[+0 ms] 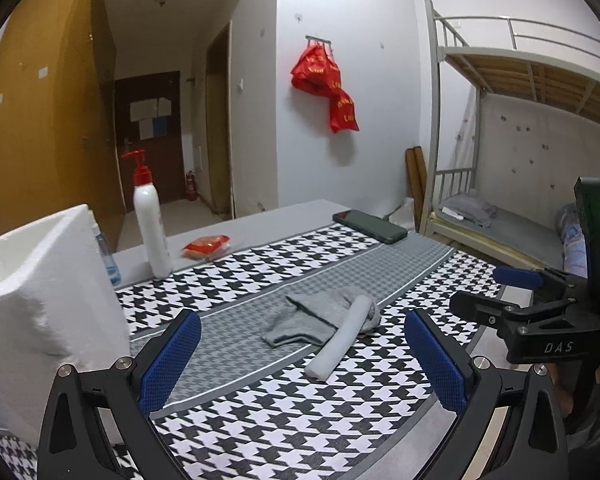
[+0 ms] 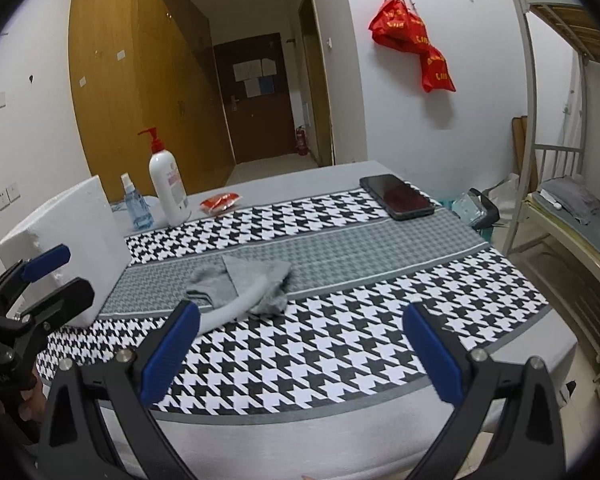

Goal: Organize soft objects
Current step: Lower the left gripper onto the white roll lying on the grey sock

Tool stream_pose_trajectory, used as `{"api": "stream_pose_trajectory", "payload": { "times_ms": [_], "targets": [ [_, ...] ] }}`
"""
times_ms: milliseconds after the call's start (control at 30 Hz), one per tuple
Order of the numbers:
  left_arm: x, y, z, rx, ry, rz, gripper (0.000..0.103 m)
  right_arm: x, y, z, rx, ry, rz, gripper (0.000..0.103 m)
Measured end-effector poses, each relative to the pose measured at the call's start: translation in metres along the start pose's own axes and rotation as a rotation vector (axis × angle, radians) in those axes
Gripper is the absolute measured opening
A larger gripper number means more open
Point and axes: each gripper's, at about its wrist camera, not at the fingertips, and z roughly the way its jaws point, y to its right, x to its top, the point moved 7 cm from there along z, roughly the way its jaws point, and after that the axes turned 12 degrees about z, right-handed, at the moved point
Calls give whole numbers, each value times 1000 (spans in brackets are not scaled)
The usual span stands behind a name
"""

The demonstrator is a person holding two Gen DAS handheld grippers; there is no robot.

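— Where's the left gripper (image 1: 302,360)?
— At six o'clock in its own camera, jaws spread wide, nothing between the blue pads.
— And the right gripper (image 2: 300,354)?
— Same pose, gaping, empty; from the left camera it sits at three o'clock.

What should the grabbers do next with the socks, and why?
Probably ease the left gripper forward and down onto the white sock. Both grippers are open and empty, and that sock lies just ahead, across the grey socks, near the foam box.
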Motion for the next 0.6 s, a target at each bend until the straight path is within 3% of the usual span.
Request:
{"api": "stream_pose_trajectory", "payload": {
  "times_ms": [333, 600],
  "targets": [
    [-2, 2, 32, -21, -54, -2, 102, -3, 13, 20, 3, -40, 19, 103],
    [-15, 22, 56, -121, -125, 80, 99, -5, 23, 27, 4, -56, 36, 103]
  ]
}}
